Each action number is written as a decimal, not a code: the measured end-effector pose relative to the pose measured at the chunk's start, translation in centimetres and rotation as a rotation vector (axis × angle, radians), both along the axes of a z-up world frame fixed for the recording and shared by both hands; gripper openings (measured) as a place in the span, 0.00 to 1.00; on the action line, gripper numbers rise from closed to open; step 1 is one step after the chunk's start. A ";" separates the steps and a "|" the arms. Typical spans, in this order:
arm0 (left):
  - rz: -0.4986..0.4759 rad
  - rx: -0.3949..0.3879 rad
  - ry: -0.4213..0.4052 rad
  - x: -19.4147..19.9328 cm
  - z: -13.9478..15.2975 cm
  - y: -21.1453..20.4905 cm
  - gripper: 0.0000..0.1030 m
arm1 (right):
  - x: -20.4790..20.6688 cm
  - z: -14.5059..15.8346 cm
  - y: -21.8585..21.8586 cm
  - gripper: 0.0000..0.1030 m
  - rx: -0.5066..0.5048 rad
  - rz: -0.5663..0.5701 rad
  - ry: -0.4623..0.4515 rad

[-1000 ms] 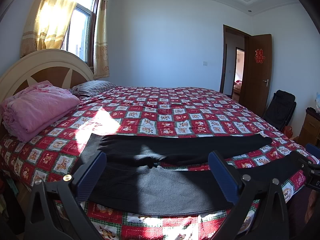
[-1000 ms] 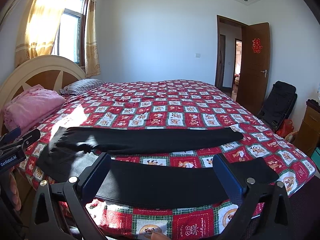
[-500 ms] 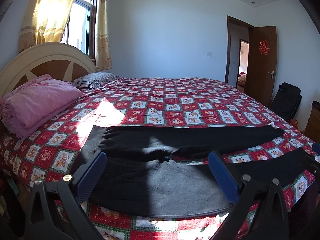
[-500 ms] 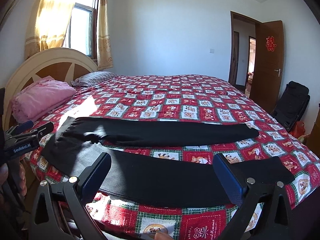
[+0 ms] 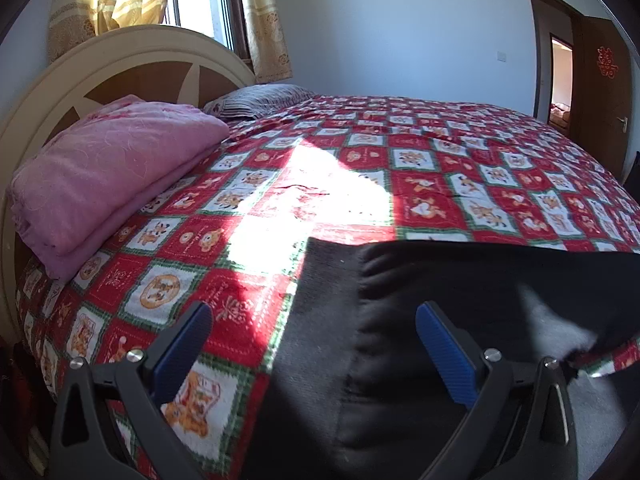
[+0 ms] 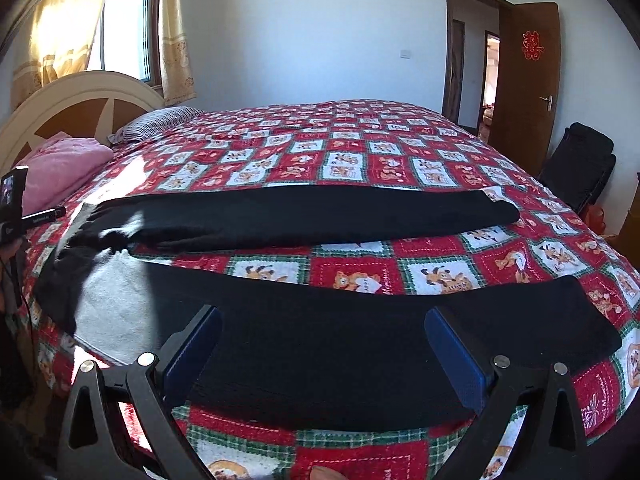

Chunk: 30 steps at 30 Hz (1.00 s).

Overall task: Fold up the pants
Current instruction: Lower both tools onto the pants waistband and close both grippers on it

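Observation:
Black pants (image 6: 312,216) lie flat across the near side of the bed, waistband at the left, two legs spread apart toward the right. My left gripper (image 5: 316,344) is open and empty, low over the waistband end (image 5: 320,320). My right gripper (image 6: 324,356) is open and empty, just above the near leg (image 6: 320,340). The left gripper's body shows at the left edge of the right wrist view (image 6: 16,208).
The bed has a red checked cover (image 6: 360,160). A folded pink blanket (image 5: 104,168) and a striped pillow (image 5: 260,98) lie by the headboard (image 5: 132,60). A black chair (image 6: 580,176) and an open door (image 6: 524,76) are to the right.
My left gripper has moved left and down, close to the waistband. My right gripper has come lower and closer to the near leg. The pants have not moved.

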<state>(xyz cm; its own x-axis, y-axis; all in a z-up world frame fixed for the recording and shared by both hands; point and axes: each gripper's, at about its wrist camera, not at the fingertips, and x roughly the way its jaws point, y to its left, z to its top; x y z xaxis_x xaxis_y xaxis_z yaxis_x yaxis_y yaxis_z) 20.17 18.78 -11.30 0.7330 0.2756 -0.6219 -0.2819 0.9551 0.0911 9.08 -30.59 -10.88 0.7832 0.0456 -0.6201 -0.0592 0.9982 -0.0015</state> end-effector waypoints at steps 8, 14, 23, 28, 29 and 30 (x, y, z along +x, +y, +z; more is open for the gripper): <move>-0.083 -0.053 0.081 6.5 -2.3 1.7 0.85 | 4.7 -0.4 -2.6 0.76 -0.036 -0.033 0.052; -0.110 -0.135 0.136 9.5 -4.0 3.5 0.62 | 7.6 0.6 -5.1 0.70 -0.034 -0.072 0.059; -0.153 -0.205 0.165 10.1 -5.0 3.7 0.43 | 13.3 1.7 -12.1 0.63 0.005 -0.206 0.097; -0.167 -0.225 0.146 10.0 -4.8 4.0 0.38 | 17.3 1.7 -17.6 0.58 0.069 -0.297 0.143; -0.168 -0.226 0.145 10.0 -4.8 4.1 0.38 | 18.0 1.7 -18.4 0.58 0.066 -0.302 0.148; -0.169 -0.225 0.148 10.1 -4.9 4.0 0.38 | 18.8 1.7 -19.2 0.58 0.057 -0.313 0.147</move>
<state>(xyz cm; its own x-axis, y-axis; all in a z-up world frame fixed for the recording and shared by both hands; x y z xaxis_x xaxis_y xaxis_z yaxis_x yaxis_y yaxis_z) 30.22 22.82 -16.15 0.6534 0.0011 -0.7570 -0.1168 0.9882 -0.0994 27.84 -49.77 -9.16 0.6669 -0.1447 -0.7310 0.2539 0.9664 0.0402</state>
